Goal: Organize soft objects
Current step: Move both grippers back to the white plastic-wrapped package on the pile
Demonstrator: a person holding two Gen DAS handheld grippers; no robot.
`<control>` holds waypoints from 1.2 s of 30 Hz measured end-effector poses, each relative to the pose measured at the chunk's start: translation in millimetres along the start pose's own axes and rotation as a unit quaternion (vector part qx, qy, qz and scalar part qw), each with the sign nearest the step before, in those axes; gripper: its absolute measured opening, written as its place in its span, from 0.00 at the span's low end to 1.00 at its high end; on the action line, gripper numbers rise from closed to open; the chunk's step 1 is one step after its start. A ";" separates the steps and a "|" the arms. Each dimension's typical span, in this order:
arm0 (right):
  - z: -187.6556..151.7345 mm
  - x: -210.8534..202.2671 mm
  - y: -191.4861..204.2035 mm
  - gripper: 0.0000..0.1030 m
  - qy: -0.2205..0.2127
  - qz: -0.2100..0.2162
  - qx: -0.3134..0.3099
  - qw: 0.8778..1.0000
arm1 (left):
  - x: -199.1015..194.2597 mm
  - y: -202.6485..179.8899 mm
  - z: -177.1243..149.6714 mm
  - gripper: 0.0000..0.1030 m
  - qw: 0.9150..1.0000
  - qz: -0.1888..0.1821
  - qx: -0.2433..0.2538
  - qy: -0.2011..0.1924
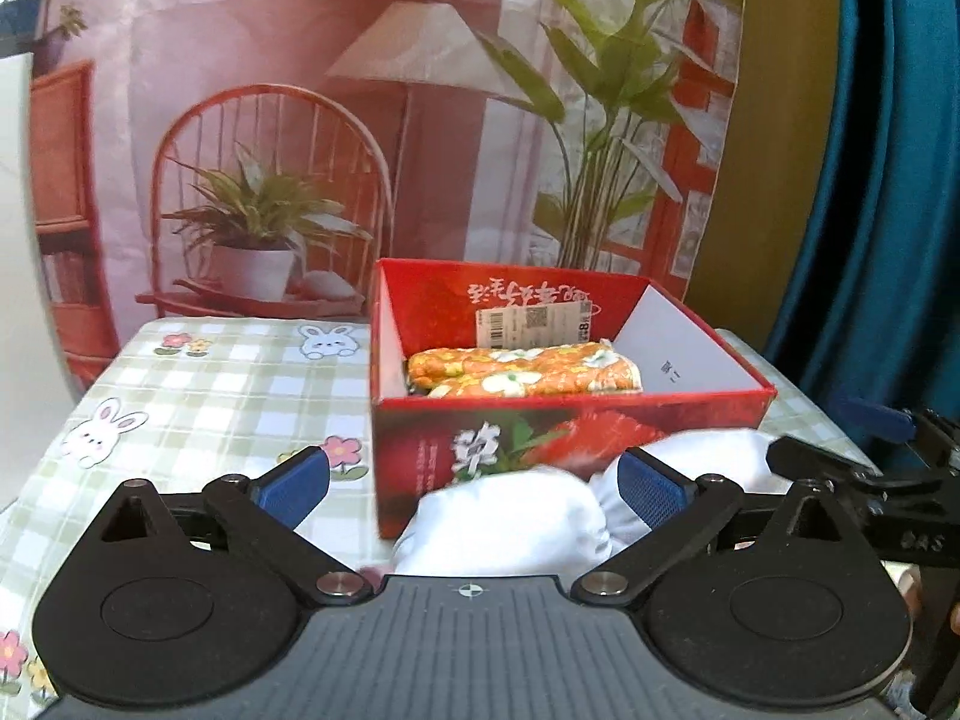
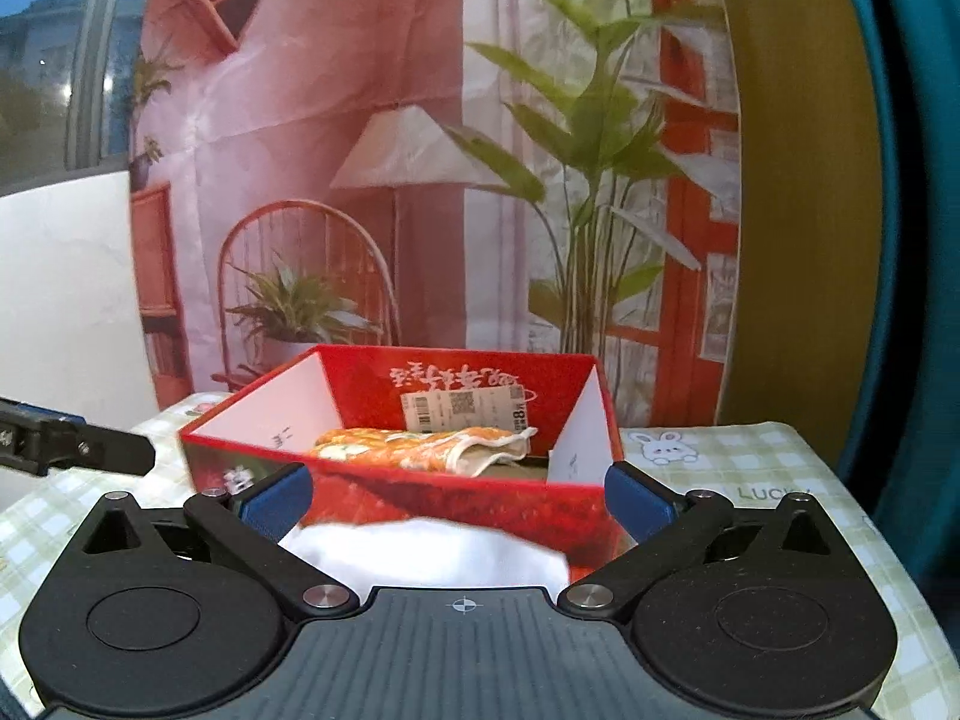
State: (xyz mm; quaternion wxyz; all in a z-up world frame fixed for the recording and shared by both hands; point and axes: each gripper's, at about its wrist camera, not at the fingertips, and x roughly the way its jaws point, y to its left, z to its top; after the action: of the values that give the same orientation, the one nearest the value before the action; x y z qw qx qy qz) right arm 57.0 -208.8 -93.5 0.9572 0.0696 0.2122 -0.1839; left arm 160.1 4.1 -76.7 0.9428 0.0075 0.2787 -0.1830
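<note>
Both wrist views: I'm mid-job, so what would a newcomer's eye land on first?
The bright red open cardboard box on the green checked bunny tablecloth, holding a rolled orange floral cloth. Just in front of the box lies a crumpled white cloth, between both wide-open grippers.

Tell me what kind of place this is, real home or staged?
Likely a staged tabletop setup, not a real living room: the lamp, chair and plants are printed on a hanging backdrop. In front, a table with a bunny-print checked cloth holds a red box with folded floral fabric.
</note>
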 end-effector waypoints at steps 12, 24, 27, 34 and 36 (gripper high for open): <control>-66.4 -31.9 29.2 1.00 0.066 0.047 -0.010 0.997 | -10.8 -17.9 -48.0 1.00 0.997 0.042 0.043 0.041; -91.7 -22.8 31.1 0.74 0.117 0.095 0.000 0.989 | -2.7 -9.7 -74.9 0.99 0.997 0.029 0.026 0.068; -97.6 -16.8 30.2 0.74 0.131 0.098 0.003 0.987 | -0.2 -6.8 -76.3 0.98 0.997 0.029 0.019 0.072; -107.7 -3.4 29.7 0.74 0.142 0.089 -0.004 0.986 | 2.0 -4.4 -79.9 0.93 0.997 0.026 0.015 0.074; -107.2 -3.4 27.7 0.76 0.133 0.083 -0.002 0.988 | 2.5 -3.9 -80.4 0.92 0.997 0.026 0.015 0.072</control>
State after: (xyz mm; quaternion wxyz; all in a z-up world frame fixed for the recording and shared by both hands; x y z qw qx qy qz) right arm 23.9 -159.5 -187.1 0.9325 0.1091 0.3317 -0.0926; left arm 118.7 8.9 -145.7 0.9244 0.0424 0.3428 -0.1614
